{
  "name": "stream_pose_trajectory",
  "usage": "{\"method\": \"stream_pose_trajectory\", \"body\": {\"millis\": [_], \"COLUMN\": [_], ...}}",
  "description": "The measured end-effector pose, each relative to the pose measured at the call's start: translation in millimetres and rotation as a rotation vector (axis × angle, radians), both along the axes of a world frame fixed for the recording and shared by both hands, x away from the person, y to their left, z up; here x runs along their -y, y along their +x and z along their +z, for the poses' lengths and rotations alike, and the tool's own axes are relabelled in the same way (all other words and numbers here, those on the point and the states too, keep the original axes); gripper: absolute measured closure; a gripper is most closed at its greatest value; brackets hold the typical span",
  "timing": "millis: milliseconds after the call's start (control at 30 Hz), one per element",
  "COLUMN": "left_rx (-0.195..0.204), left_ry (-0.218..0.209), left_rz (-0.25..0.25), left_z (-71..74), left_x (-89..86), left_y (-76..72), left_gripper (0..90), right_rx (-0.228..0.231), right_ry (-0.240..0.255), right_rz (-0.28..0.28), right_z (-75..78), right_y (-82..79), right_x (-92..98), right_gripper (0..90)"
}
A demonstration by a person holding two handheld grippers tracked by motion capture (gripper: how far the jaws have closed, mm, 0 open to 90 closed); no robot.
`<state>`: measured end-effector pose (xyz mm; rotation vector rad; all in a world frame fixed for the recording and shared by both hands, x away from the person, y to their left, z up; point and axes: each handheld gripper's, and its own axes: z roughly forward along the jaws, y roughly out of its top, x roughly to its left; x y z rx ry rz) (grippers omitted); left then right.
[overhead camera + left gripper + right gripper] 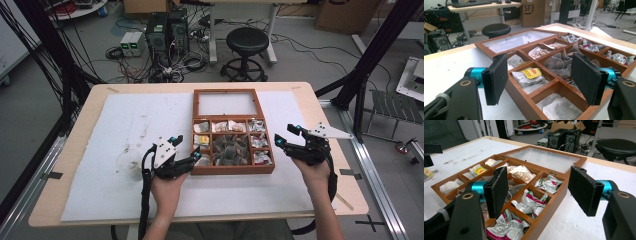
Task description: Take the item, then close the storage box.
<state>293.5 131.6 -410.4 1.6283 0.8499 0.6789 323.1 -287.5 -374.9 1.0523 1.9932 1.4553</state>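
Two black two-jaw grippers flank the open brown wooden tea box (233, 170) on the white-covered table (90, 150), and from my remote seat I judge the work barely begun: nothing has been lifted out and every compartment I can see has something in it. My left gripper (192, 161) hovers at the box's near left corner with its jaws spread wide and empty, over the compartments there in the left gripper view; my right gripper (283, 136) waits just off the box's right wall, jaws also parted and holding nothing. The box's glass-paned lid (226, 104) lies folded back flat on the far side. Inside, the left column holds pale paper tea bags, one with a yellow tag (532, 73) in the middle cell and a plain white sachet (560, 110) in the nearest one. The large centre compartment is heaped with dark mesh pyramid tea bags (230, 149). The right column carries crinkled silver foil packets with red and green print (530, 202), and the far row holds more small wrapped sachets (522, 174) in cream and brown. On the white cover left of the box lies a small clear round thing (129, 161) among brownish stains; I cannot tell what it is. What is left, as I read it, is everything: choosing a bag, closing on it, and carrying it out. The yellow-tagged bag sits closest between my left jaws and looks the likeliest pick.
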Motion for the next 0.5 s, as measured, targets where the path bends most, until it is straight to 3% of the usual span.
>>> {"method": "stream_pose_trajectory", "body": {"millis": [267, 500], "left_rx": [0.011, -0.013], "left_ry": [-0.014, -0.020], "left_rz": [-0.007, -0.014], "left_z": [5.2, 2.5], "left_x": [-1.8, -3.1], "left_y": [1.5, 8.9], "left_gripper": [30.4, 28.0], "right_rx": [-0.007, -0.003], "right_ry": [-0.002, -0.022], "right_rz": [-0.006, -0.017], "right_z": [-0.7, 0.7], "right_y": [2.4, 9.9], "right_x": [-1.4, -7.1], "right_gripper": [32.4, 31.5]}}
